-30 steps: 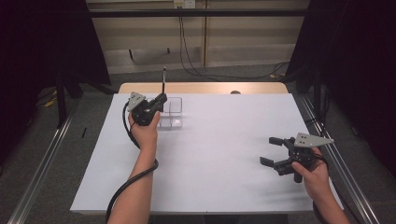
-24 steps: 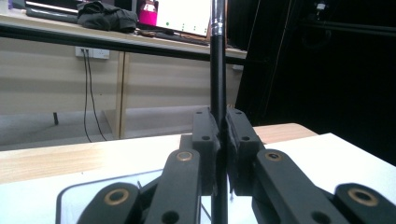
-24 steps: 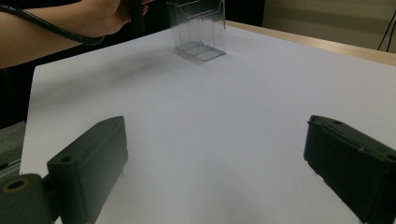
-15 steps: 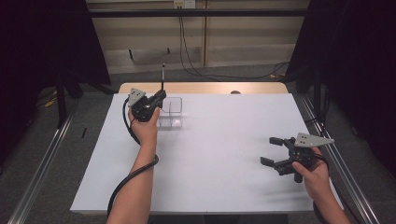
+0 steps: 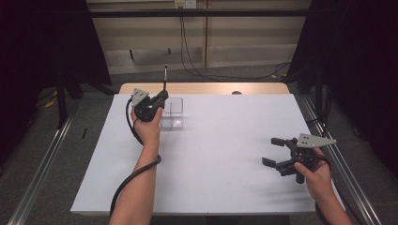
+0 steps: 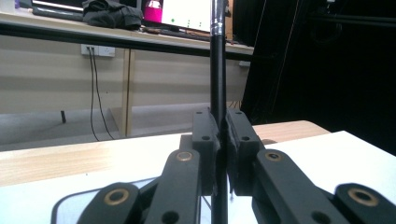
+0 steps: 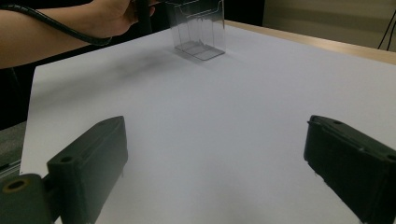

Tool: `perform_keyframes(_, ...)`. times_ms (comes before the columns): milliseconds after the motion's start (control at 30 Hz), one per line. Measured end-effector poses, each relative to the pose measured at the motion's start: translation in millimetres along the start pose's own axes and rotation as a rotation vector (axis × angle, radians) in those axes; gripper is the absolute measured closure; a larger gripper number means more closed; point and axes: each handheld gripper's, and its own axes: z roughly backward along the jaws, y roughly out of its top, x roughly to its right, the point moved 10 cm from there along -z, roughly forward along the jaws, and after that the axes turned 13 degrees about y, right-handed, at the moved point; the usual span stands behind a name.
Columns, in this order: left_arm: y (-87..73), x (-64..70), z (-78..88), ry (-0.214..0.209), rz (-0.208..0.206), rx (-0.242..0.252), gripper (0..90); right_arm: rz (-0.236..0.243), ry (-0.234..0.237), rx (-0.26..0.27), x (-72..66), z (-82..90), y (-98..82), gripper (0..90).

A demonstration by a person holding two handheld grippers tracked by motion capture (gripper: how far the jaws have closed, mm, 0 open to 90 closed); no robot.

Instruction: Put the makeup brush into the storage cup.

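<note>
A thin black rod stands upright, and my left gripper is shut on it at the far left of the table. In the left gripper view the rod rises between the closed jaws of the left gripper. Just right of that gripper a clear plastic box stands on the white sheet. The rod's lower end is hidden behind the gripper. My right gripper rests open near the table's right edge, nothing between its fingers. The right gripper view shows the right gripper wide apart, with the clear box far off.
A white sheet covers the table, with a strip of bare wood at the far edge. A small dark round thing lies on that strip. Metal rails run along the floor on both sides. Dark curtains hang left and right.
The left hand has lifted the rod slightly, so its top stands a little higher. The right hand and its gripper have stayed where they were.
</note>
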Motion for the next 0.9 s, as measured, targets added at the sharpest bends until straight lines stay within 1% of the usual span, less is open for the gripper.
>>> perform_keyframes(33,-0.6,0.5,-0.3,0.001,0.003,-0.001,83.7,0.000,0.000,0.000,0.1,0.0,-0.1,6.0)
perform_keyframes(133,-2.8,1.2,-0.5,-0.001,-0.006,-0.005,83.7,0.001,0.000,0.000,0.2,0.1,0.0,6.0)
perform_keyframes(233,-5.8,1.5,-1.0,-0.003,-0.004,-0.013,83.7,0.001,0.001,0.000,0.1,0.1,0.0,6.0)
perform_keyframes(267,-6.9,1.9,-1.5,0.001,0.004,-0.014,83.7,0.000,0.002,0.000,-0.1,0.0,-0.1,6.0)
perform_keyframes(300,-8.1,1.5,-1.7,0.001,-0.004,-0.017,83.7,0.001,0.002,0.000,-0.1,-0.1,-0.1,6.0)
perform_keyframes(400,-10.0,1.8,-2.0,0.002,-0.003,-0.021,83.7,0.001,0.003,0.000,-0.2,-0.2,0.0,6.0)
perform_keyframes(600,-11.1,1.2,-1.1,0.000,-0.005,-0.025,83.6,0.001,0.005,-0.002,0.2,-0.2,-0.6,6.0)
perform_keyframes(667,-12.6,0.2,-0.5,0.000,-0.016,-0.031,83.6,0.001,0.006,-0.001,0.0,-0.3,-0.5,6.0)
perform_keyframes(900,-13.5,-0.2,0.6,0.002,-0.014,-0.029,83.7,0.003,0.005,-0.002,-0.1,-0.7,-0.3,6.0)
